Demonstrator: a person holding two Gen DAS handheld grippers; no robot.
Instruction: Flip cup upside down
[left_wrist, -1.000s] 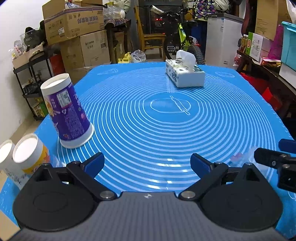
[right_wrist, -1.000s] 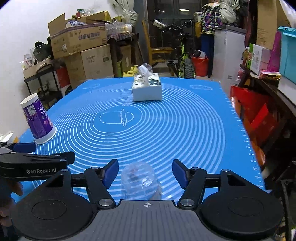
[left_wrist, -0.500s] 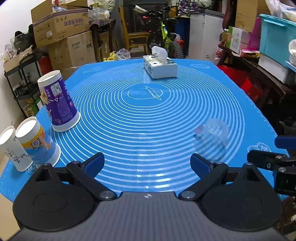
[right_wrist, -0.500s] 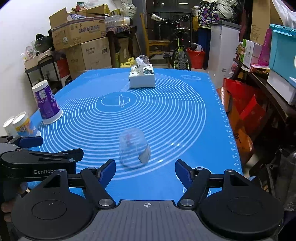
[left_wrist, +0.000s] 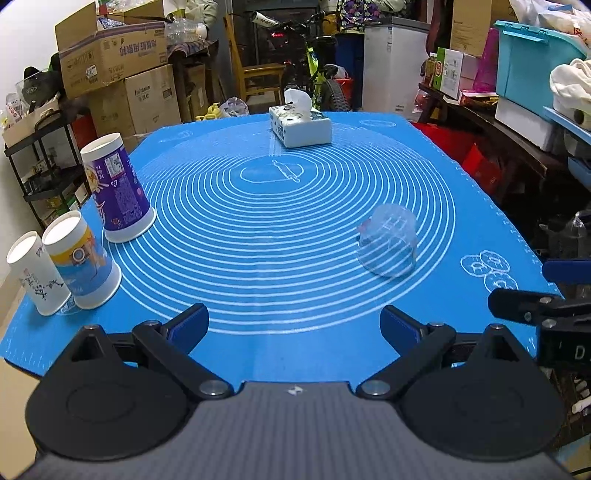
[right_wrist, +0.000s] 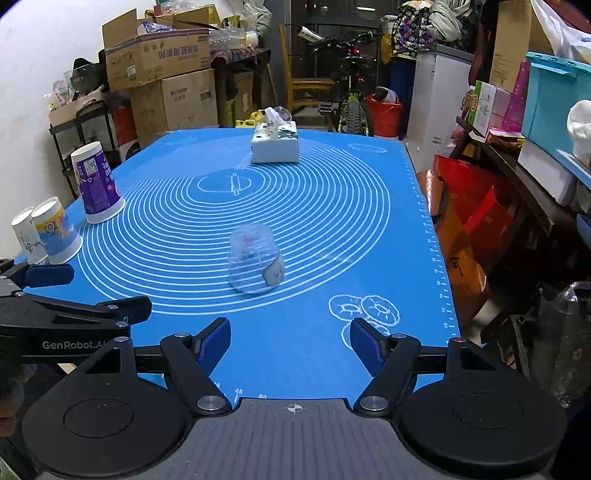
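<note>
Right wrist view shows a clear plastic cup standing mouth down on the blue mat, its closed base on top and a small label low on its side. It sits in the mat's near half, among the outer white rings, with nothing touching it. The right gripper hangs over the near edge of the surface, well short of the cup; its jaws are spread wide and hold nothing. In the left wrist view the same cup appears ahead and to the right, and the left gripper also hovers near the front edge with its jaws wide apart and empty.

Farther out, three paper cups stand mouth down along the left edge: a tall purple cup, a yellow and blue cup, and a white cup just beside it. A tissue box rests at the far end of the mat. Around the surface are cardboard boxes, a bicycle, and cluttered shelves.

Judging by the cup's pose, the flip looks complete, and both grippers seem to be at rest clear of it. If anything remains, it is only to keep away from the cup, since it is light and could tip at a nudge.
</note>
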